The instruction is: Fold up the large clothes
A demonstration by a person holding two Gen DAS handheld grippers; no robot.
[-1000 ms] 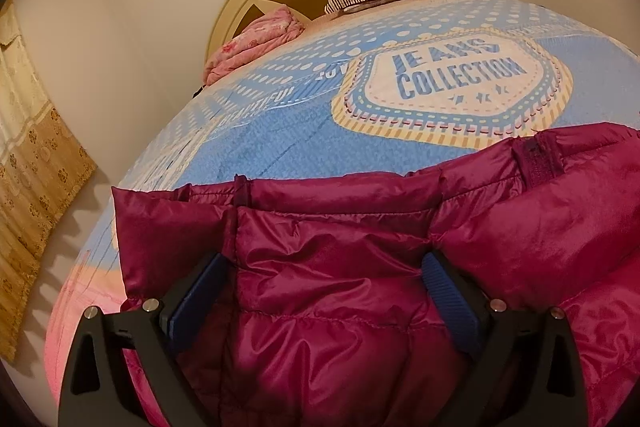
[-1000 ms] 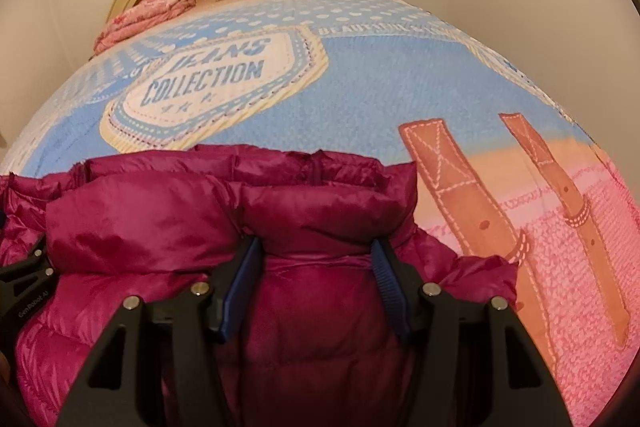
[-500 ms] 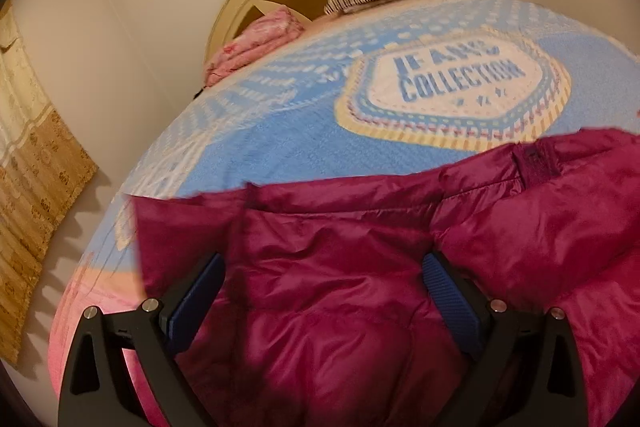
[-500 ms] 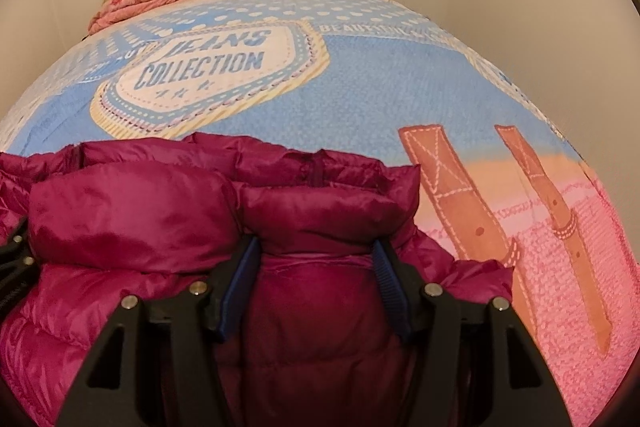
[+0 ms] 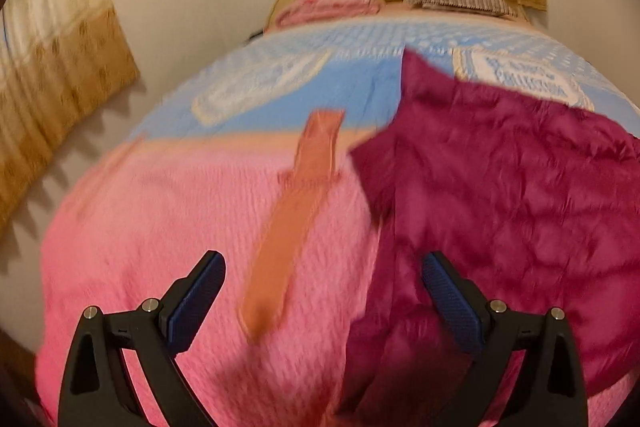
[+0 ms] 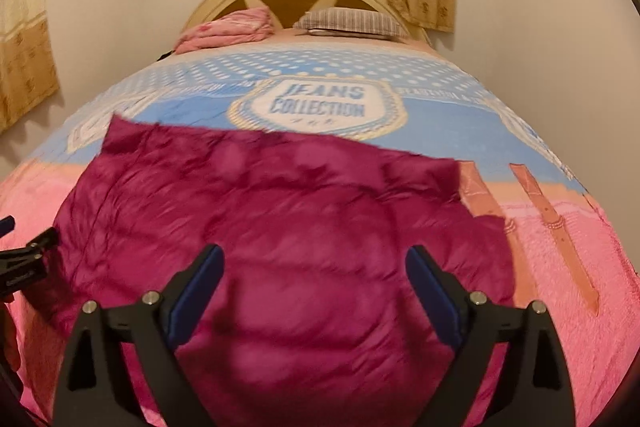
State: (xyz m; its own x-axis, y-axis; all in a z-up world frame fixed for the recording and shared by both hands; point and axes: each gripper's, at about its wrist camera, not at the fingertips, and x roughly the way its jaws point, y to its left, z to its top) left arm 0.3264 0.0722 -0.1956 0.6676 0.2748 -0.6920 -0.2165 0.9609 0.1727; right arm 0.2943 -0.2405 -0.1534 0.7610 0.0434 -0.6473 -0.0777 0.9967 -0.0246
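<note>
Right wrist view showed both the right gripper (image 6: 312, 291) and the left gripper (image 5: 324, 297), jaws just opened wide and empty, off the jacket (image 6: 280, 211), which lay released on the bed (image 6: 560, 267), that fold apparently done.

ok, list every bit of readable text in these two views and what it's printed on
"JEANS COLLECTION": white badge on the bedspread, right wrist view.
Curved band lettering beside the badge: too blurred to read.
Same badge in the left wrist view: motion-blurred, unreadable.
White marking on the left gripper: too small to read.
Jacket: no text.
</note>
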